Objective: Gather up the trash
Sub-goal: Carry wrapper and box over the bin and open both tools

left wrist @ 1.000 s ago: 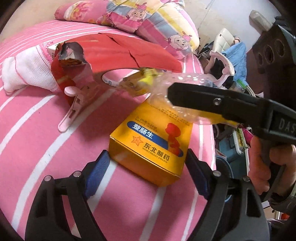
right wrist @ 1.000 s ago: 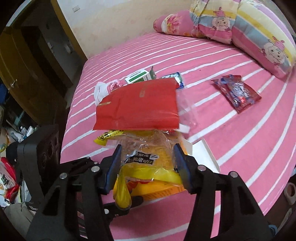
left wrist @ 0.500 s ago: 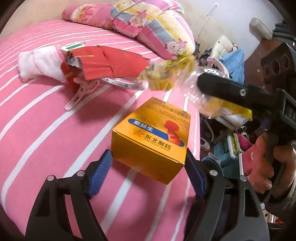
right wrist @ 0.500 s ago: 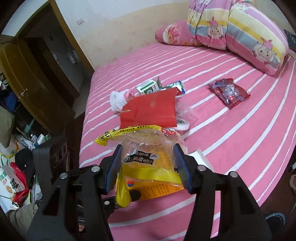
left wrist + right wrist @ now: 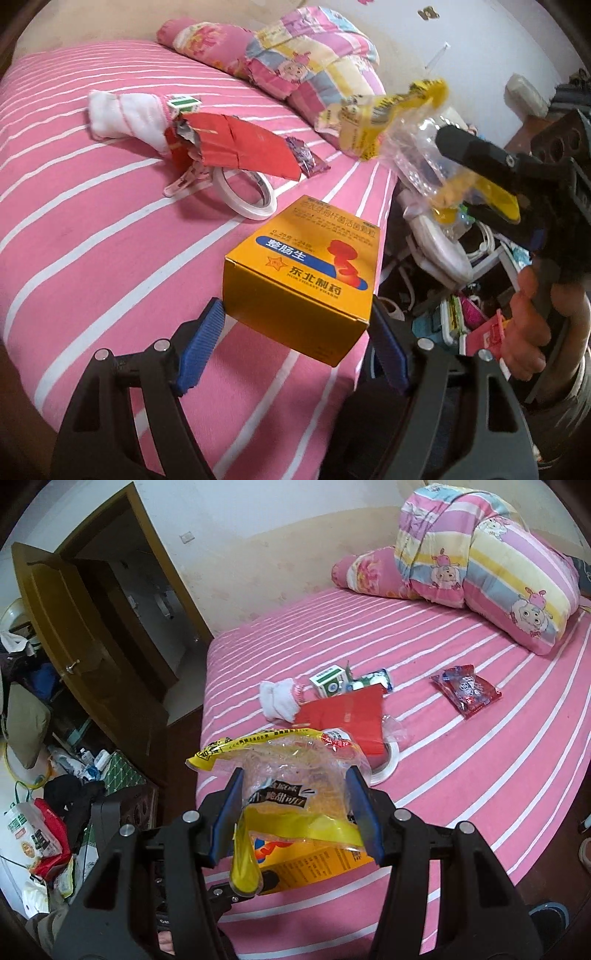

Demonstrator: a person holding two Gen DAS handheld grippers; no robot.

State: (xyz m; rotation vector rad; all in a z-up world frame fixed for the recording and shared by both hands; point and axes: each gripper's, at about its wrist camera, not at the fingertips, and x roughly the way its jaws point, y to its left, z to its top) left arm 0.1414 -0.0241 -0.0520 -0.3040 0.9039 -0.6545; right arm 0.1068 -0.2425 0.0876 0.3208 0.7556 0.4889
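Two pieces of trash are in hand above a pink bed with white stripes. At the lower centre of the left wrist view, the left claw grips a yellow-orange cardboard medicine box with a blue label and red figure across its width, blue pads against both sides, the box lifted clear of the sheet. At the lower centre of the right wrist view, the right claw clamps a crumpled clear plastic snack bag with yellow trim between its pads; the same bag dangles at the upper right of the left view. The step in hand appears to be the carry-off: both items are picked up and no bin shows in either frame. More litter lies mid-bed, in the centre of the right view: a flat red paper envelope, a red-and-blue foil snack wrapper well apart to its right, a small green-and-white carton, and a white tape roll partly under the envelope. A white rolled sock sits beside the envelope. The next move likely calls for finding a receptacle, releasing both loads over it, then coming back for the envelope and wrappers; the limp bag could snag on the pads when let go.
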